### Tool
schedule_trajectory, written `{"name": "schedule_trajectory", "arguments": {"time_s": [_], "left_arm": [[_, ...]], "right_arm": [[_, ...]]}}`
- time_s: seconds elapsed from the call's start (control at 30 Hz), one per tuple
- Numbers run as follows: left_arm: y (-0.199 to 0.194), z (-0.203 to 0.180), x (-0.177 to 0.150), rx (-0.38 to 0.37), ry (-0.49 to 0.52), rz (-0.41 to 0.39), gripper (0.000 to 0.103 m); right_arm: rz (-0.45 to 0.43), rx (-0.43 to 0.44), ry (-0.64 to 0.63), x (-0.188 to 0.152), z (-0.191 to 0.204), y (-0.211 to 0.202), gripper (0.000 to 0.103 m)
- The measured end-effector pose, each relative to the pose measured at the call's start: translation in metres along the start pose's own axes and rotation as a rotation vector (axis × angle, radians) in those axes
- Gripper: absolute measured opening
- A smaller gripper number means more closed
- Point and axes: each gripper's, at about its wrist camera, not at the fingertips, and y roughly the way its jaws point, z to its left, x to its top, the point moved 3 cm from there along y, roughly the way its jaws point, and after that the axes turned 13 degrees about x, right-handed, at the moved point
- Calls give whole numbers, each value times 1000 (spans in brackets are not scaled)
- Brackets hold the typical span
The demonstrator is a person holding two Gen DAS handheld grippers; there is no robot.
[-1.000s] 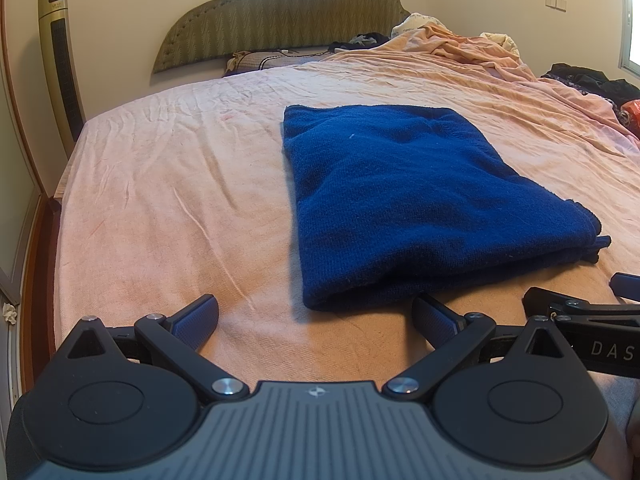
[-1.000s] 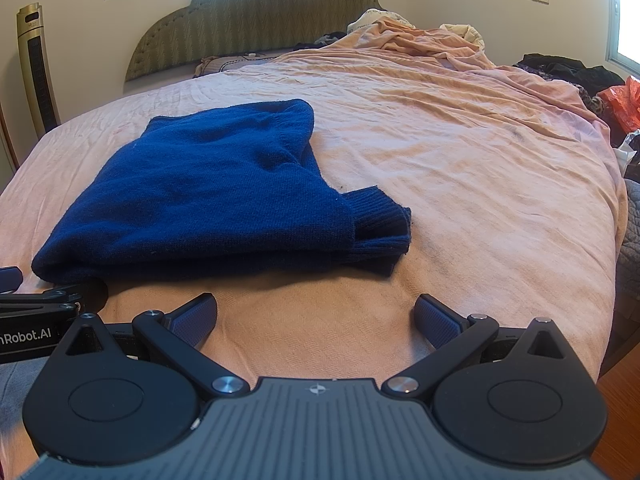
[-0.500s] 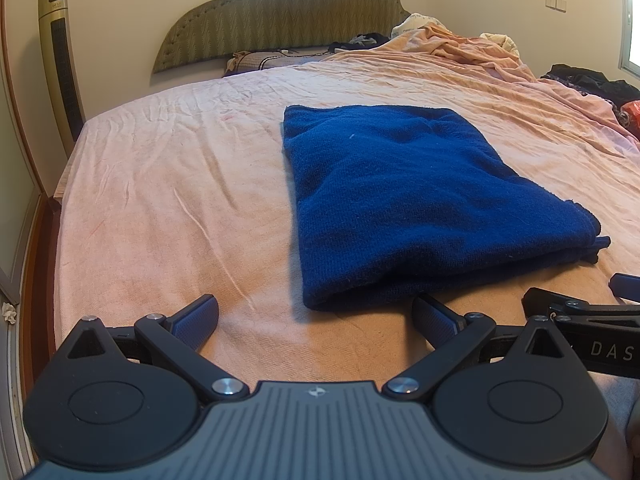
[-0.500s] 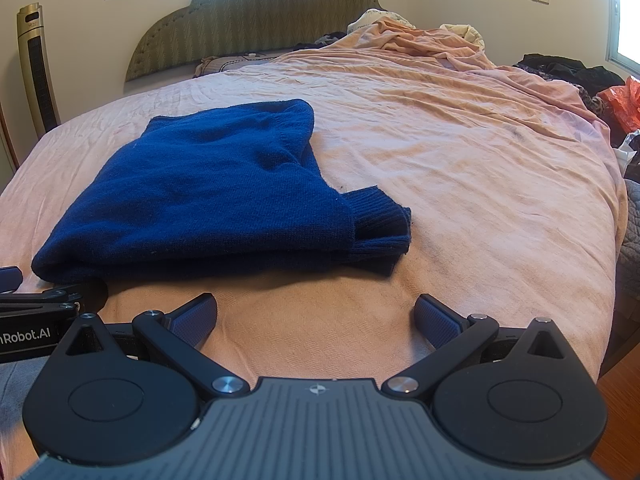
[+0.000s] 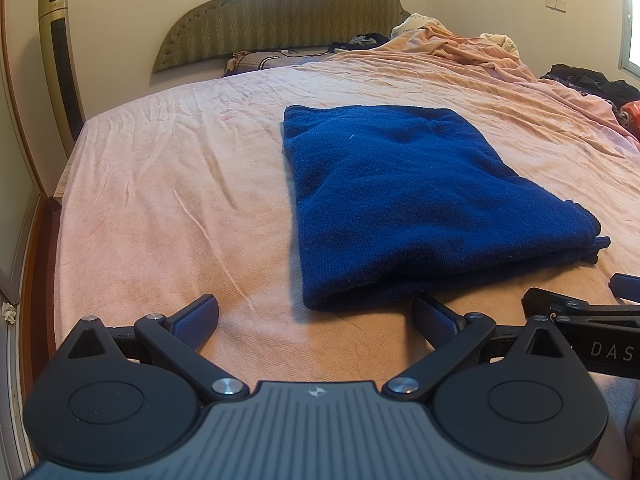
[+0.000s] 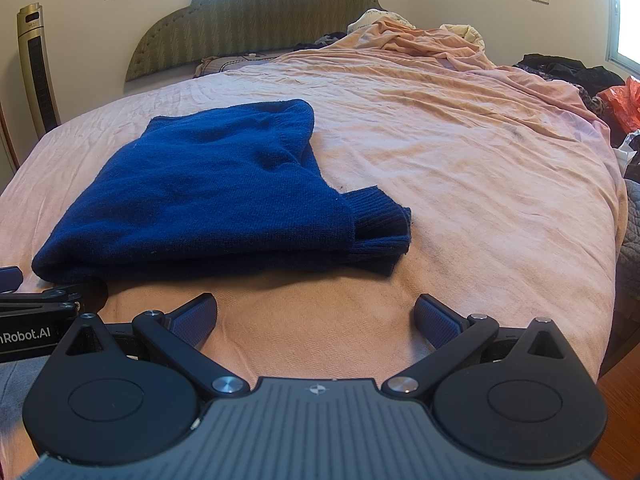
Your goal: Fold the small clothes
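My left claw (image 5: 315, 316) and right claw (image 6: 316, 316) gape empty; ahead lies a folded, fuzzy navy knit sweater (image 6: 208, 196) on the bed's wrinkled peach sheet (image 6: 460, 168).

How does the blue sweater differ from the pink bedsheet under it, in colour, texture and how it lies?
The blue sweater is dark navy; the pink bedsheet is pale. The sweater is a thick knit with a ribbed cuff sticking out; the bedsheet is thin and smooth-woven. The sweater lies folded in stacked layers; the bedsheet is spread in a single wrinkled layer and bunches up near the headboard. Both are soft fabric, and neither open gripper touches them.
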Motion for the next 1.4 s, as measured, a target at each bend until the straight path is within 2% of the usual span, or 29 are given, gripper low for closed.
{"name": "schedule_trajectory", "arguments": {"time_s": [1.4], "left_arm": [[-3, 1, 0, -6, 1, 6, 103]], "right_arm": [[12, -3, -11, -3, 3, -6, 103]]}}
